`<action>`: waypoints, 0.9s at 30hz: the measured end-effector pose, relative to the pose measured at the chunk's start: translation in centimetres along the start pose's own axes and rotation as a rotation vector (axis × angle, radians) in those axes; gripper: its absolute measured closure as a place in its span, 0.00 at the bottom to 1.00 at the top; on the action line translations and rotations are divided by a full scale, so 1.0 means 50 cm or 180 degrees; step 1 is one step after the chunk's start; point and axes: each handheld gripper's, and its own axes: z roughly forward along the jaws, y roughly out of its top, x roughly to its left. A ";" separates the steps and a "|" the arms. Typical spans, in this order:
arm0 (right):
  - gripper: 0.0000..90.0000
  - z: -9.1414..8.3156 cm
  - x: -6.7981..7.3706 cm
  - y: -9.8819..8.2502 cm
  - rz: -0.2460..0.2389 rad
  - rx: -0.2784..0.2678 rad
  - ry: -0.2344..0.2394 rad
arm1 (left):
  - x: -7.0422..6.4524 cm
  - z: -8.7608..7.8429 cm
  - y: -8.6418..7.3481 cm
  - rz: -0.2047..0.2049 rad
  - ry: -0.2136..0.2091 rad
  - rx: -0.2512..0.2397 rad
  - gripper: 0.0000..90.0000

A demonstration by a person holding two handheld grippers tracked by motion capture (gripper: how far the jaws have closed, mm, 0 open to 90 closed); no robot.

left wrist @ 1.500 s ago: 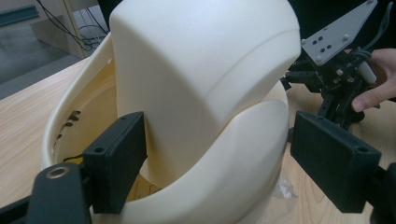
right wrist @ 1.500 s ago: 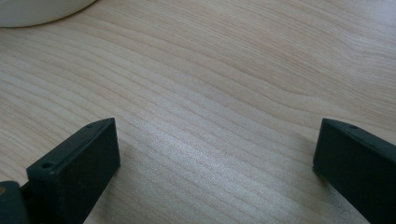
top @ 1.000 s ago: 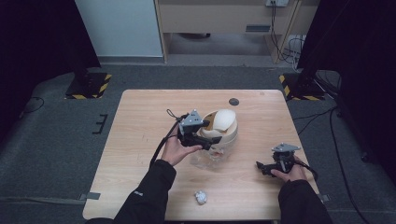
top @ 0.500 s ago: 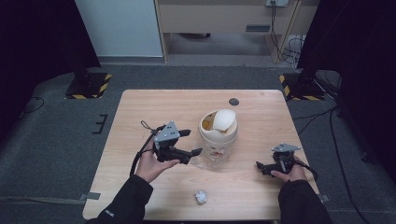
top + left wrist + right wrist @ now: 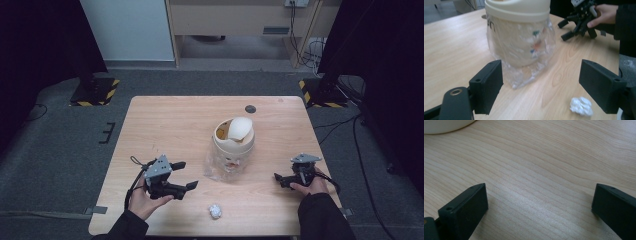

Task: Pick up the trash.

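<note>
On the wooden table (image 5: 170, 125) we note a cream lidded bin (image 5: 233, 136) at centre with its clear plastic bag (image 5: 220, 165) bunched at its base, the left gripper (image 5: 186, 175) and right gripper (image 5: 279, 179) both spread wide and empty, and a crumpled white paper ball (image 5: 215, 211) near the front edge.

a lab or recording studio rather than a home: a lone wooden table (image 5: 165, 120) stands on grey carpet (image 5: 55, 150), flanked by black curtains (image 5: 40, 40) on stands with yellow-and-black hazard-striped bases (image 5: 95, 92); cables (image 5: 305, 30) hang by a plain wooden cabinet (image 5: 240, 20) behind.
</note>
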 end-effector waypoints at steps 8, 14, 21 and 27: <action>0.01 0.000 0.001 0.000 -0.0015 0.0000 0.0016 | -0.035 0.026 -0.039 0.0030 -0.0144 0.0248 0.23; 0.01 -0.001 0.002 -0.001 -0.0020 0.0006 0.0025 | -0.052 0.053 -0.049 0.0103 -0.0292 0.0431 0.25; 0.01 -0.001 0.002 -0.001 -0.0025 0.0010 0.0024 | -0.066 0.078 -0.061 0.0178 -0.0369 0.0616 0.26; 0.01 -0.001 0.002 -0.001 -0.0020 0.0007 0.0026 | -0.084 0.108 -0.073 0.0274 -0.0477 0.0848 0.29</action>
